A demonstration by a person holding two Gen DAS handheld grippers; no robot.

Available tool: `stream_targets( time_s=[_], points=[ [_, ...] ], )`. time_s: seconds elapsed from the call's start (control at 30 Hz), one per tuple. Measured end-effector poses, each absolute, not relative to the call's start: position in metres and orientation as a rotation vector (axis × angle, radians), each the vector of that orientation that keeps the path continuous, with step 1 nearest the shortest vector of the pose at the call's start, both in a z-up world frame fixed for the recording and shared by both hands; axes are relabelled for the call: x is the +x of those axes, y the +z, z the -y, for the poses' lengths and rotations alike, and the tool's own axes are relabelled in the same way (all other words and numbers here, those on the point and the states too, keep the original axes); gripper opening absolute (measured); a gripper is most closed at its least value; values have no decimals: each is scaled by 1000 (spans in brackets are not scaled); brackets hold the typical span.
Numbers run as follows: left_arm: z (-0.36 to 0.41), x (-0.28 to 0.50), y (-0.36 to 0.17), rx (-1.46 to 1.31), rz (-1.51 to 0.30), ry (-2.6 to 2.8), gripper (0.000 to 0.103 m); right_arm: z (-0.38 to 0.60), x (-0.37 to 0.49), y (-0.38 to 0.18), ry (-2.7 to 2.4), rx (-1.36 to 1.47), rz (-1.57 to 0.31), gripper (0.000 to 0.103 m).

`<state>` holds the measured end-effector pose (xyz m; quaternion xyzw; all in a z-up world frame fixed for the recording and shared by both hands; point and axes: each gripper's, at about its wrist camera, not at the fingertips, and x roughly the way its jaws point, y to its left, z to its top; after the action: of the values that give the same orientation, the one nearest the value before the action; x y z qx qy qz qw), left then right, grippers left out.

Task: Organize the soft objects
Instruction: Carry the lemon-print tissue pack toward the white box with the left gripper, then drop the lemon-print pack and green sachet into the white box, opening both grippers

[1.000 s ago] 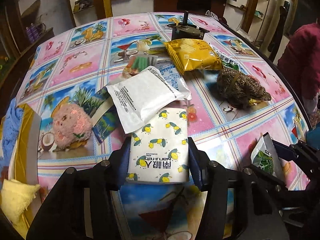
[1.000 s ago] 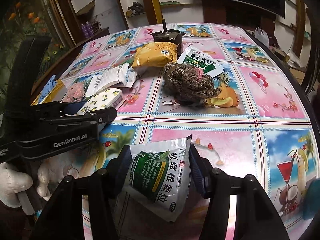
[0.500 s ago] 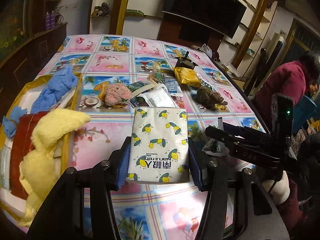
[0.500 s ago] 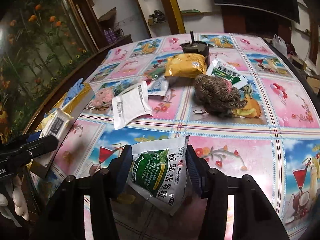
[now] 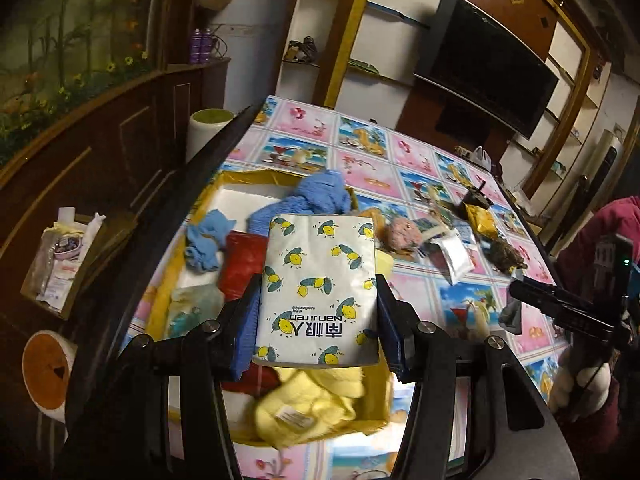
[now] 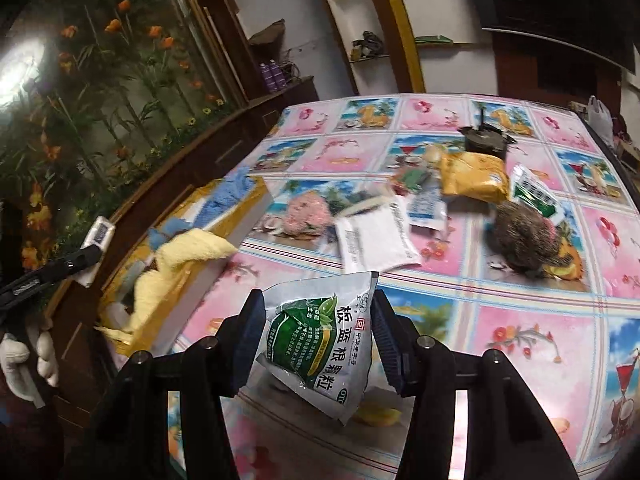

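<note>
The left gripper (image 5: 318, 320) is clamped on a lemon-print tissue pack (image 5: 318, 288), held above the yellow box (image 5: 382, 404) of towels at 6 o'clock. The right gripper (image 6: 318, 334) pinches a green medicine sachet (image 6: 320, 344) over the table (image 6: 532, 320); a white packet (image 6: 372, 240) lies at 12 o'clock.

Yellow towel (image 5: 308, 404) and blue cloth (image 5: 320, 194) crowd the box (image 5: 380, 392) below.

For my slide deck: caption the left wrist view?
Left claw holds a lemon-print tissue pack above the yellow-rimmed box of soft items.
</note>
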<state>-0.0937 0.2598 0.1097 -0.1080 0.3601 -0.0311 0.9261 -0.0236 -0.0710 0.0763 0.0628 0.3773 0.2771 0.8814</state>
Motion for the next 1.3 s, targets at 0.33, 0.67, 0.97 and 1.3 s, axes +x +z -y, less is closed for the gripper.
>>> stream_targets(
  time_s=[0.33,0.67,0.97,1.3],
  points=[
    [-308,2,90,-311,-819,-37,52,-45,15,108,751,123,-845,52],
    [-338,74,54,-342,-900,-7,53,-126,75,86,775,201,-946,52],
    [-349,75,48,-401,-922,-44,58,-142,92,65,749,246,-1001,62],
    [-322,8,87,-448,-854,-112,58,-69,80,93,673,268,-887,62]
  ],
)
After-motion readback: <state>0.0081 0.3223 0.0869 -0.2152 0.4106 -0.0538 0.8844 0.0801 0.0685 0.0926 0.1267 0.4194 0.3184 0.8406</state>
